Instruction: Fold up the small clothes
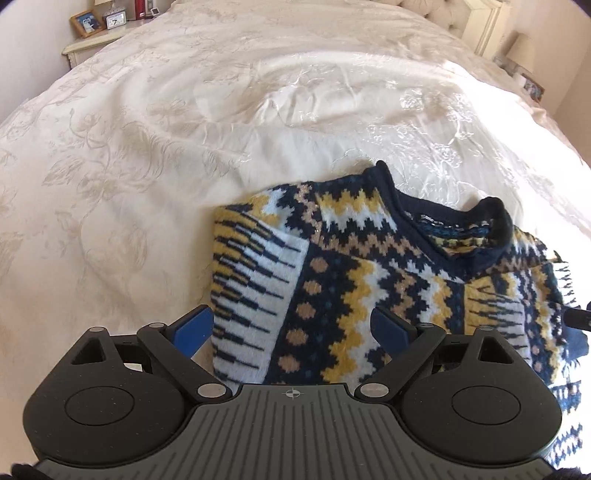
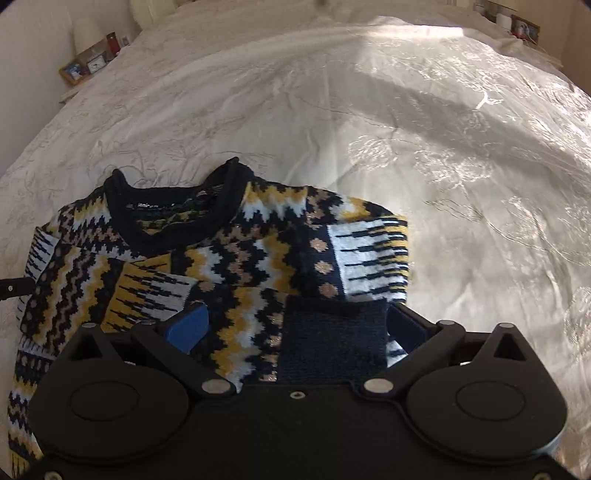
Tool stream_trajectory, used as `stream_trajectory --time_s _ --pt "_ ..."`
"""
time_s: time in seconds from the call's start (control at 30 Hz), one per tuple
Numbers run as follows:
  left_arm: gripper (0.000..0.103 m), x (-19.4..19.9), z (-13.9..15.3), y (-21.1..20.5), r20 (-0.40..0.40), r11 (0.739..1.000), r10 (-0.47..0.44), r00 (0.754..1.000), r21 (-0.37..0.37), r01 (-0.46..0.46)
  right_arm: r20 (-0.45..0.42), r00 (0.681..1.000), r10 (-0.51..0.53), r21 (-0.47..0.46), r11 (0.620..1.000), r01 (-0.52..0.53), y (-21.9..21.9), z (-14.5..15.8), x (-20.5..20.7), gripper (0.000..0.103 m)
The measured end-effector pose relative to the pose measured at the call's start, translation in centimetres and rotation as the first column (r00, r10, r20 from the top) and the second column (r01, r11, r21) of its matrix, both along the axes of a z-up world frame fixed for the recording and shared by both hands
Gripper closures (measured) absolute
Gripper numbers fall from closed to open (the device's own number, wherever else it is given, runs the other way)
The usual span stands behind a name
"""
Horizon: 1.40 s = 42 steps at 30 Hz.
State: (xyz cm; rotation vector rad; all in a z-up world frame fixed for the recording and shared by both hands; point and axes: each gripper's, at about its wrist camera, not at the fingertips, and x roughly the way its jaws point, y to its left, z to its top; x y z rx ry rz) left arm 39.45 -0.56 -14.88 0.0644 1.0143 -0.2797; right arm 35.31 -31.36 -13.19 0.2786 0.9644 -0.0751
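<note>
In the left wrist view, a small patterned sweater (image 1: 369, 273) in navy, yellow, white and tan is seen lying on a cream embroidered bedspread (image 1: 184, 129), toward the near edge of the bed. Its lower part is hidden behind the body of the left gripper (image 1: 291, 325), and its right side is cut off by the frame. The neckline points toward the head of the bed, and one sleeve is folded in over the front. The jaws are spread wide, the blue pads (image 1: 194, 328) set apart above the knit; contact with the fabric cannot be judged. At the far left corner, a bedside table (image 1: 92, 44) with a framed photo (image 1: 86, 22) and a small clock (image 1: 116, 20) is seen. A dark tip of the other tool is glimpsed at the right edge.

In the right wrist view, the same sweater (image 2: 221, 251) fills the lower left, its hem hidden under the right gripper (image 2: 295, 325). The jaws are likewise held wide, with the navy cuff (image 2: 332, 332) of a folded-in sleeve lying between them, gripped by neither. The right-hand pad is shaded and hard to make out. Sunlight washes out the bedspread (image 2: 443, 147) on the right.
</note>
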Motion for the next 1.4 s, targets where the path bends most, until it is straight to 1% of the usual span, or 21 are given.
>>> stream_trajectory --time_s 0.1,0.17,0.23,0.3,0.37,0.4,0.47,0.57,0.67,0.77,0.87,1.03,1.2,1.33,1.4 --pt "0.01 1.8 -1.0 -0.2 0.003 0.999 0.017 1.0 0.039 -0.017 -0.023 0.999 0.021 -0.018 1.0 -0.022 0.4 -1.0 1.6 0.001" --pt "0.01 3.2 -2.0 0.4 -0.014 0.996 0.059 0.998 0.068 -0.058 -0.055 0.998 0.021 -0.043 0.999 -0.023 0.2 -1.9 2.5 0.001" --pt "0.01 4.3 -2.9 1.4 -0.032 0.989 0.112 0.993 0.1 -0.108 -0.106 0.994 -0.002 -0.079 0.997 -0.006 -0.3 -3.0 3.3 0.001" --pt "0.008 5.0 -3.3 2.4 -0.052 0.986 0.147 0.988 0.09 -0.142 -0.139 0.99 -0.036 -0.086 0.996 0.024 -1.3 -3.9 3.6 0.001" --pt "0.008 5.2 -3.3 3.2 -0.063 0.987 0.151 0.986 0.069 -0.147 -0.152 0.986 -0.062 -0.091 0.995 0.049 -2.0 -4.1 3.6 0.001" --pt "0.008 5.0 -3.0 3.4 -0.057 0.987 0.149 0.987 0.073 -0.145 -0.152 0.986 -0.07 -0.094 0.994 0.056 -2.2 -3.9 3.5 0.001" --pt "0.009 4.3 -2.4 3.8 -0.042 0.986 0.148 0.988 0.083 -0.144 -0.14 0.986 -0.087 -0.07 0.995 0.077 -2.7 -3.5 3.0 0.001" --pt "0.009 2.6 -1.2 4.8 -0.035 0.985 0.168 0.985 0.051 -0.166 -0.102 0.989 -0.107 -0.025 0.994 0.105 -3.2 -2.3 1.4 0.001" --pt "0.009 0.0 0.2 6.0 -0.035 0.984 0.18 0.983 -0.004 -0.18 -0.076 0.99 -0.122 0.019 0.992 0.124 -3.3 -1.0 -1.0 0.001" --pt "0.009 -2.6 1.0 6.5 -0.043 0.985 0.17 0.985 -0.035 -0.171 -0.056 0.991 -0.121 0.059 0.99 0.124 -3.0 0.2 -3.5 0.001" --pt "0.008 -5.7 1.5 6.8 -0.055 0.99 0.137 0.989 -0.04 -0.139 -0.054 0.994 -0.099 0.1 0.99 0.104 -2.6 0.9 -6.3 0.001" --pt "0.008 -10.9 1.5 6.7 -0.098 0.997 0.064 0.993 -0.04 -0.068 -0.094 0.995 -0.036 0.171 0.984 0.052 -1.8 0.8 -10.8 0.001" --pt "0.008 -16.0 0.9 6.9 -0.127 0.999 0.014 0.992 -0.042 -0.019 -0.15 0.988 0.028 0.257 0.966 0.012 -1.1 -0.7 -15.8 0.001" --pt "0.008 -19.5 0.4 7.4 -0.151 0.999 -0.007 0.988 -0.05 -0.001 -0.204 0.976 0.078 0.271 0.962 -0.021 -0.2 -1.6 -19.4 0.001" --pt "0.008 -21.1 0.1 7.7 -0.167 0.998 -0.009 0.986 -0.057 0.0 -0.216 0.97 0.109 0.303 0.952 -0.04 0.2 -2.1 -20.9 0.001"
